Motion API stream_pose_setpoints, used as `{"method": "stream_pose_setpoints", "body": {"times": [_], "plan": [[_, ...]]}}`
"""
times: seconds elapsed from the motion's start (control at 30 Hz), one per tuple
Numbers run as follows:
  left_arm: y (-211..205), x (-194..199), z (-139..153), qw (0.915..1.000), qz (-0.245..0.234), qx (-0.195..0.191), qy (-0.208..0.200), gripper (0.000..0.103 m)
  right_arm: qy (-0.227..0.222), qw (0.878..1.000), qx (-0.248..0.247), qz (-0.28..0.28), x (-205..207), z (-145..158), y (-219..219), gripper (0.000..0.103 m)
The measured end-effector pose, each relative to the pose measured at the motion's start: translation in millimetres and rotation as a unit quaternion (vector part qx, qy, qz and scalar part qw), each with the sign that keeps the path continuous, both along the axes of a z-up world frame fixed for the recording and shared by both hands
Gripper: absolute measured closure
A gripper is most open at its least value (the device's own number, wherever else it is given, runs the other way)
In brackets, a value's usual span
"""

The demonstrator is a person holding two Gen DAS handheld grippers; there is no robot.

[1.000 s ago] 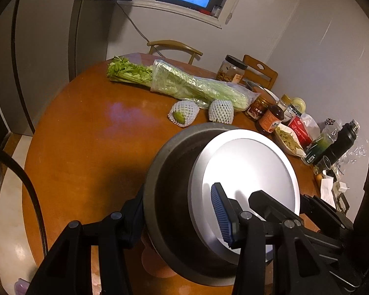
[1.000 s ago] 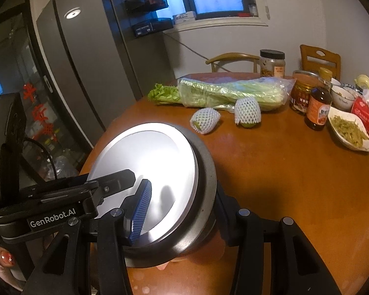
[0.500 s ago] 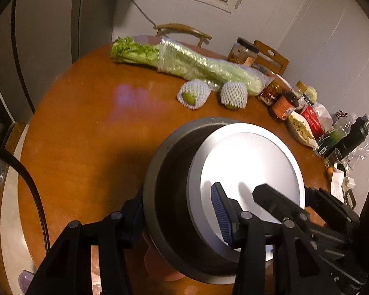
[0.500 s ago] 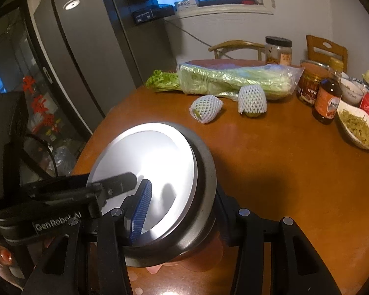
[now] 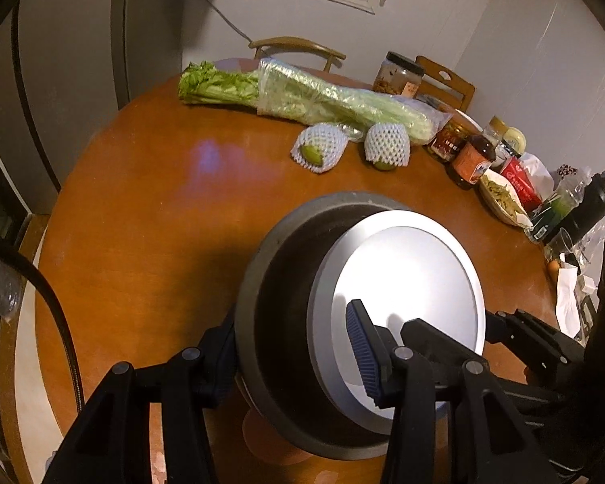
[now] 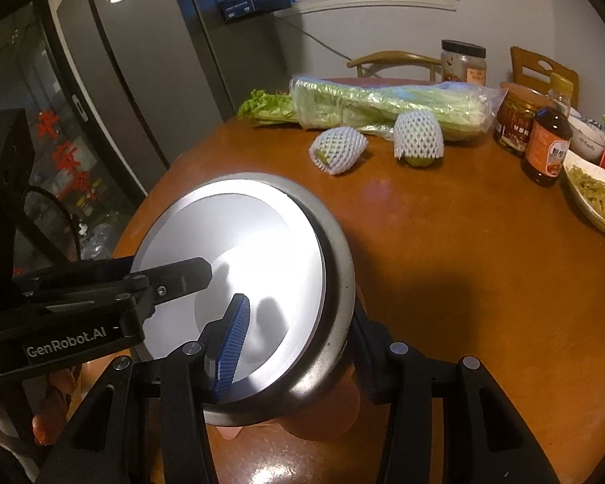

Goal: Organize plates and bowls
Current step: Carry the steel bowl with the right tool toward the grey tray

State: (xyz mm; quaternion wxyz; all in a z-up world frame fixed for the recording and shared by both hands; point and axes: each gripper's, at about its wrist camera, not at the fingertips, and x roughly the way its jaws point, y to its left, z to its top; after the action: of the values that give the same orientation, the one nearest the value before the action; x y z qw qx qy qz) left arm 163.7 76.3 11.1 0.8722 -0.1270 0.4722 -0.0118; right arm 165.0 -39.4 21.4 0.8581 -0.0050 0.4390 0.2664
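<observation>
Both grippers clamp the stacked dishes from opposite sides above the tabletop (image 5: pixel 149 209): left gripper (image 5: pixel 294 355) and right gripper (image 6: pixel 298 339) each pinch the dark bowl (image 5: pixel 278 322) and grey plate (image 5: pixel 407 274) between their fingers.

"GenRobot.AI" in pale letters on the black body of the left claw (image 6: pixel 205 272) (seen from the right wrist), left of the grey bowl (image 6: pixel 334 282), labels on jars and bottle beyond too blurred to read

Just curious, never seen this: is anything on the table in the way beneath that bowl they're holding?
Only a pinkish thing directly under the grey bowl, touching or not I cannot tell. The table around it is bare.
</observation>
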Motion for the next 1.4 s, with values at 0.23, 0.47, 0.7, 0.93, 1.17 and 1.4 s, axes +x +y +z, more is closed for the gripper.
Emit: {"method": "stream_pose_setpoints", "body": {"times": [0.23,0.47,0.7,0.93,1.17,1.4], "plan": [[-0.3,2.7,-7.3,0.9999,0.003,0.009,0.007,0.054,0.003,1.000,-0.003,0.002,4.4,-3.3,-2.2,0.054],[-0.6,3.5,-9.8,0.9999,0.003,0.013,0.002,0.054,-0.006,1.000,-0.010,0.005,6.3,-2.2,0.4,0.054],[-0.2,2.8,-8.4,0.9999,0.003,0.016,-0.002,0.054,-0.009,1.000,-0.018,0.005,6.3,-4.2,2.2,0.054],[0.5,2.3,-8.0,0.9999,0.003,0.016,-0.001,0.054,-0.014,1.000,-0.026,0.004,5.5,-3.1,3.3,0.054],[-0.4,1.0,-8.9,0.9998,0.003,0.018,-0.001,0.054,-0.017,0.999,-0.031,0.003,4.9,-2.0,3.5,0.054],[0.0,-0.8,-7.8,0.9997,0.006,0.022,-0.004,0.053,-0.034,0.999,-0.035,0.003,1.6,3.2,2.9,0.054]]}}
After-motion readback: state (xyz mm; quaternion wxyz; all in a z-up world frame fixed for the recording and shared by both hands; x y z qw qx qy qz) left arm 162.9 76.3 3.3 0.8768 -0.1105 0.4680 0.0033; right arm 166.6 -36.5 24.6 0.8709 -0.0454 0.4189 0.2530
